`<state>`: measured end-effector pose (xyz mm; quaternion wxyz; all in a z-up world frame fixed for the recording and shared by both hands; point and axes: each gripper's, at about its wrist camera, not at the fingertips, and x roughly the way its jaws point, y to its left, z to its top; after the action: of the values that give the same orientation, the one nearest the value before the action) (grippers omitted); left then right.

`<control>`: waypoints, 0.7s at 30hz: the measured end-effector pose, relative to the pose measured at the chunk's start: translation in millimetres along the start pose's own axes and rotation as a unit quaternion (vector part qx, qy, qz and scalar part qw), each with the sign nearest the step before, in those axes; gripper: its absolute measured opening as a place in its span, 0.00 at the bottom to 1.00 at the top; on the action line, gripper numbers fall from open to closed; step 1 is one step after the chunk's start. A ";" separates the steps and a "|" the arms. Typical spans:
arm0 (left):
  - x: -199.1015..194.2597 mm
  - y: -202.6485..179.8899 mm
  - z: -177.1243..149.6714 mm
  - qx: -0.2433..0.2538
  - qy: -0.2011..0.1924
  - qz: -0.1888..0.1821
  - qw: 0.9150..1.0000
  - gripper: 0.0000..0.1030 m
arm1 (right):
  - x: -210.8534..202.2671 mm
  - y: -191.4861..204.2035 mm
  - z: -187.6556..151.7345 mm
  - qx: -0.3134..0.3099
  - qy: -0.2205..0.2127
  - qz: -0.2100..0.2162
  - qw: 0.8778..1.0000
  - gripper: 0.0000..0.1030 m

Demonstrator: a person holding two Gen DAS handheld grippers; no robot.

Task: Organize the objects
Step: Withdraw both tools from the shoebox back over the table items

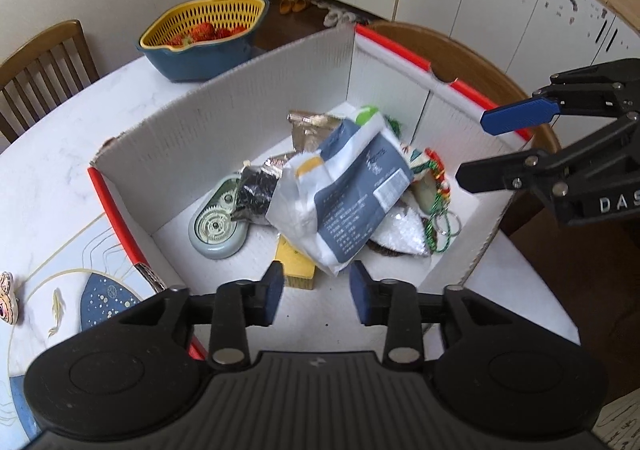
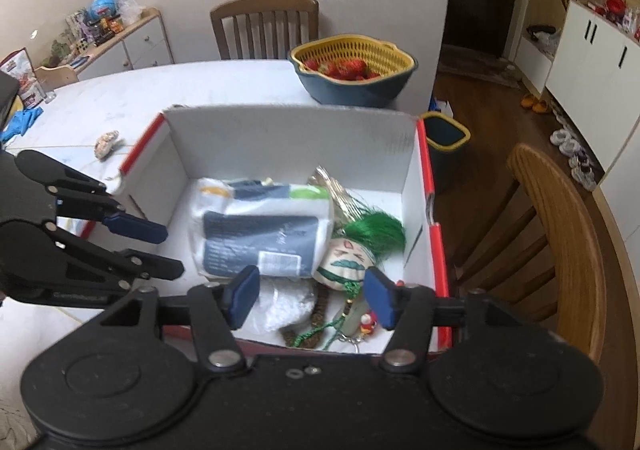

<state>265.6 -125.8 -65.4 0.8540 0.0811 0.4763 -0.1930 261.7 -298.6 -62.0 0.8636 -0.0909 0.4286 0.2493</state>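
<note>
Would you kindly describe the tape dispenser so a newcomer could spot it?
Look in the white cardboard box on the table. The tape dispenser lies flat by its left wall, part under a foil packet: grey-green plastic with visible round gears.

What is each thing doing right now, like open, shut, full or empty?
Box: open, stuff inside.
Packet: lying on top, not held.
Basket: holding strawberries.
Left gripper: open, empty.
Right gripper: open, empty.
</note>
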 end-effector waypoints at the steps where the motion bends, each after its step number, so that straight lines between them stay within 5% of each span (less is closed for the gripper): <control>1: -3.0 -0.2 -0.4 -0.001 -0.006 0.001 1.000 0.45 | -3.1 2.8 0.9 -0.004 -0.004 0.001 1.000 0.57; 21: -62.9 29.8 -18.2 -0.035 -0.079 0.007 0.996 0.66 | -33.9 48.0 14.4 -0.026 -0.040 -0.006 0.999 0.78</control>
<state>233.9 -76.9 -23.3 0.8925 0.0395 0.4135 -0.1760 230.0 -264.0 -23.8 0.8788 -0.1062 0.3866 0.2587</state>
